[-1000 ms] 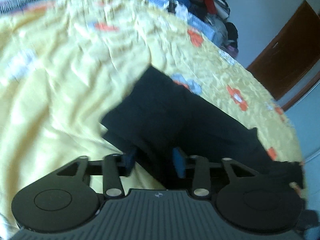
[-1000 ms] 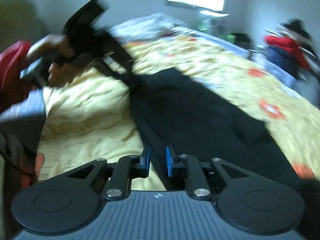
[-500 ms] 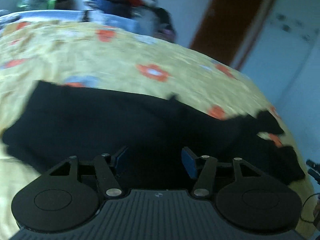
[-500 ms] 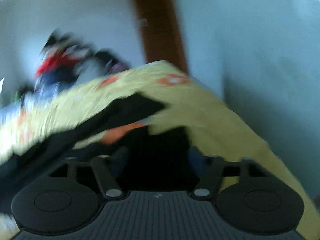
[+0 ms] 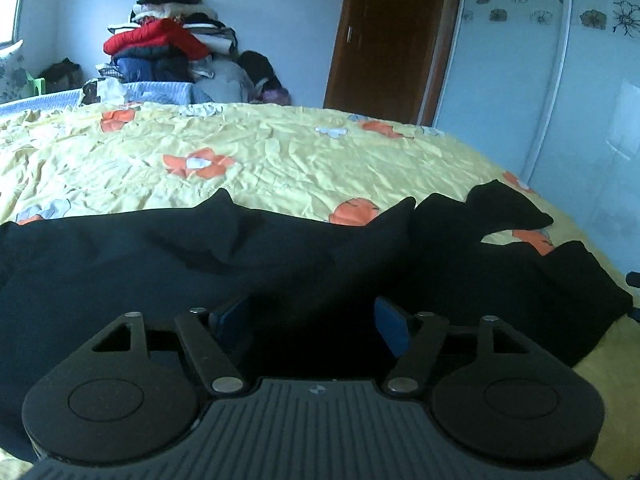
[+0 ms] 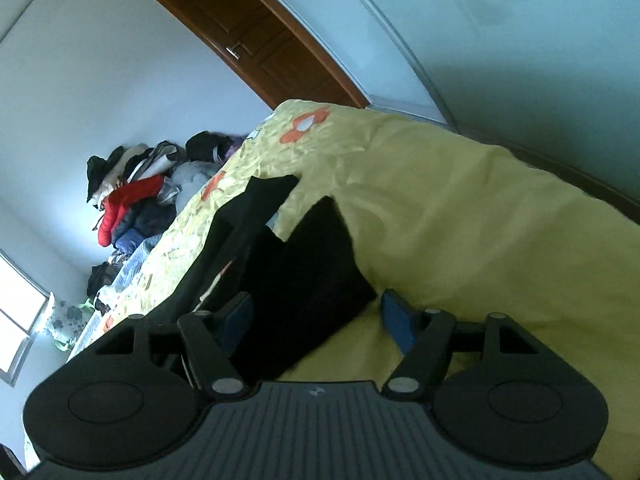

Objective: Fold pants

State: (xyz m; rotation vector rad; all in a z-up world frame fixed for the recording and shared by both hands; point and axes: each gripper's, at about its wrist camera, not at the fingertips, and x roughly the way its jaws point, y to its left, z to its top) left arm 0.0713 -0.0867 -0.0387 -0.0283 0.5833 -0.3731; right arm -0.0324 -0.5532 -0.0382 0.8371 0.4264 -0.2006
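Note:
Black pants (image 5: 120,264) lie lengthwise across the yellow flowered bedsheet (image 5: 280,160), and their rumpled leg ends (image 5: 508,204) reach toward the bed's right edge. My left gripper (image 5: 312,324) hovers low over the middle of the pants. Its jaws are opening, with dark cloth under and between the blue pads (image 5: 230,318), which do not press on it. In the tilted right wrist view, my right gripper (image 6: 316,320) stands open over a leg end of the pants (image 6: 316,256) near the bed's corner. Cloth lies between its pads (image 6: 396,326), unpinched.
A heap of clothes (image 5: 168,52) with a red jacket is stacked beyond the far side of the bed. A brown door (image 5: 384,40) and pale walls stand behind. The bed drops off to the right (image 6: 560,240). A window (image 6: 16,340) is at the far end.
Both views swung toward the leg end of the pants. The right gripper went from nearly shut to wide and rolled over. The left gripper's jaws widened as it moved along the pants.

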